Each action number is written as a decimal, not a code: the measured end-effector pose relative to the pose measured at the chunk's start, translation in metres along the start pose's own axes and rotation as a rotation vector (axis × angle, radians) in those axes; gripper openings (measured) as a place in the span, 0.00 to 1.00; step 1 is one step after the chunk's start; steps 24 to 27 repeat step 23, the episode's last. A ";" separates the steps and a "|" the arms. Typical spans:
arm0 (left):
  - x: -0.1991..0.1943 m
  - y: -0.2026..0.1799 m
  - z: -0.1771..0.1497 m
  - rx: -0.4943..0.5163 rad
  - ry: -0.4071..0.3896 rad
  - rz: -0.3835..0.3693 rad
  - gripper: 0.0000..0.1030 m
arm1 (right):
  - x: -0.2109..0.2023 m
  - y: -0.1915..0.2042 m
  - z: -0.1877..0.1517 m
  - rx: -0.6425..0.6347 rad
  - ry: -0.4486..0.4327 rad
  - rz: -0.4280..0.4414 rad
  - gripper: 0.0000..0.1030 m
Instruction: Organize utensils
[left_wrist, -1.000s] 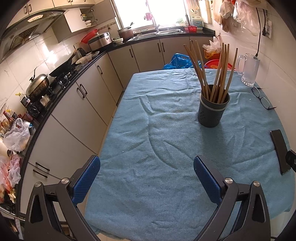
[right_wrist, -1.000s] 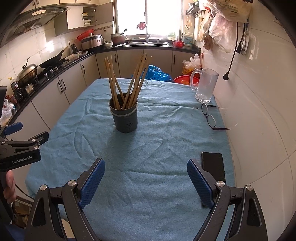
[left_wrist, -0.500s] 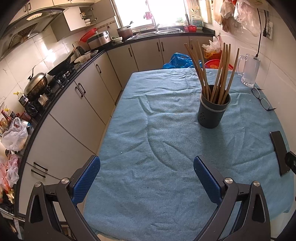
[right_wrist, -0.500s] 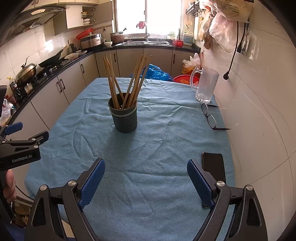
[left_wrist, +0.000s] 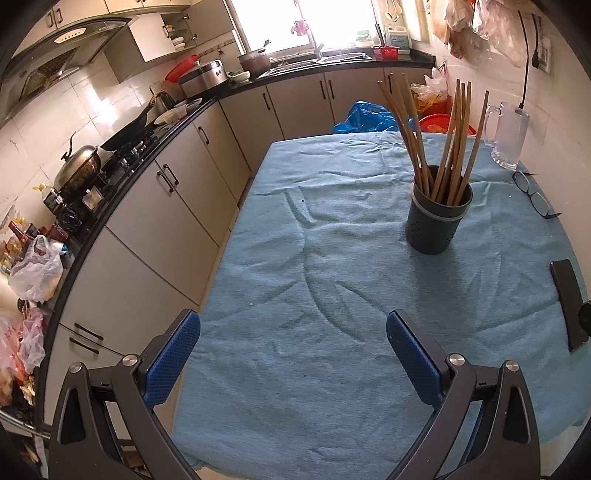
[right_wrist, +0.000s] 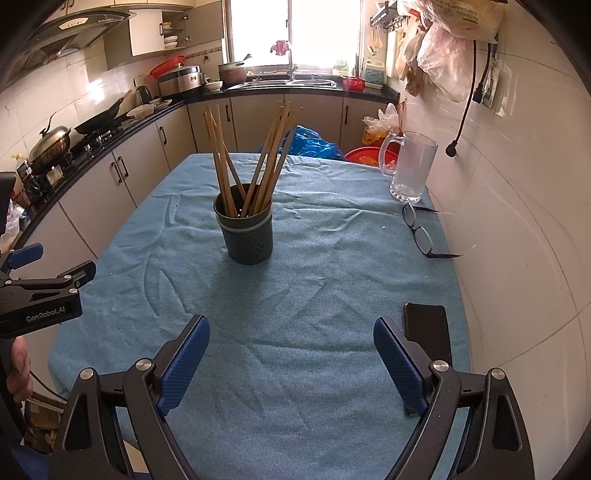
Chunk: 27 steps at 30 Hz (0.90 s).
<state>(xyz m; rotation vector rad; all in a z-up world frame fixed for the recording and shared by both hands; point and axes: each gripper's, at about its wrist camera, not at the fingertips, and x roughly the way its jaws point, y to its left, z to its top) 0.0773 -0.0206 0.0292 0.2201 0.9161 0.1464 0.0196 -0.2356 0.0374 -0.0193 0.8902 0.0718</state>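
Both jaws spread wide and empty, left gripper (left_wrist: 293, 354) and right gripper (right_wrist: 291, 354) low in frame, short of chopsticks (right_wrist: 251, 162) fanned upright in holder (right_wrist: 246, 236) at centre, likely task finished.

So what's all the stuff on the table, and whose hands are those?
holder: one, dark grey, middle of table.
chopsticks: a bundle, too crowded to count, wooden, standing in the holder.
glass mug: one, clear, far right corner.
glasses: one pair, dark frame, right side.
phone: one, black, near right edge.
cloth: one, blue, covering the table.
left tool: open, blue pads.
right tool: open, blue pads.
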 end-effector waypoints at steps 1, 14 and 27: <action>0.000 0.000 0.000 0.000 0.001 -0.001 0.97 | 0.001 0.000 0.000 -0.001 0.001 0.000 0.90; 0.002 -0.001 0.000 0.002 0.000 -0.002 0.97 | 0.002 0.000 0.002 0.000 0.004 -0.002 0.90; 0.007 0.006 0.001 -0.046 0.014 -0.067 0.97 | 0.011 -0.008 0.000 0.020 0.020 0.004 0.90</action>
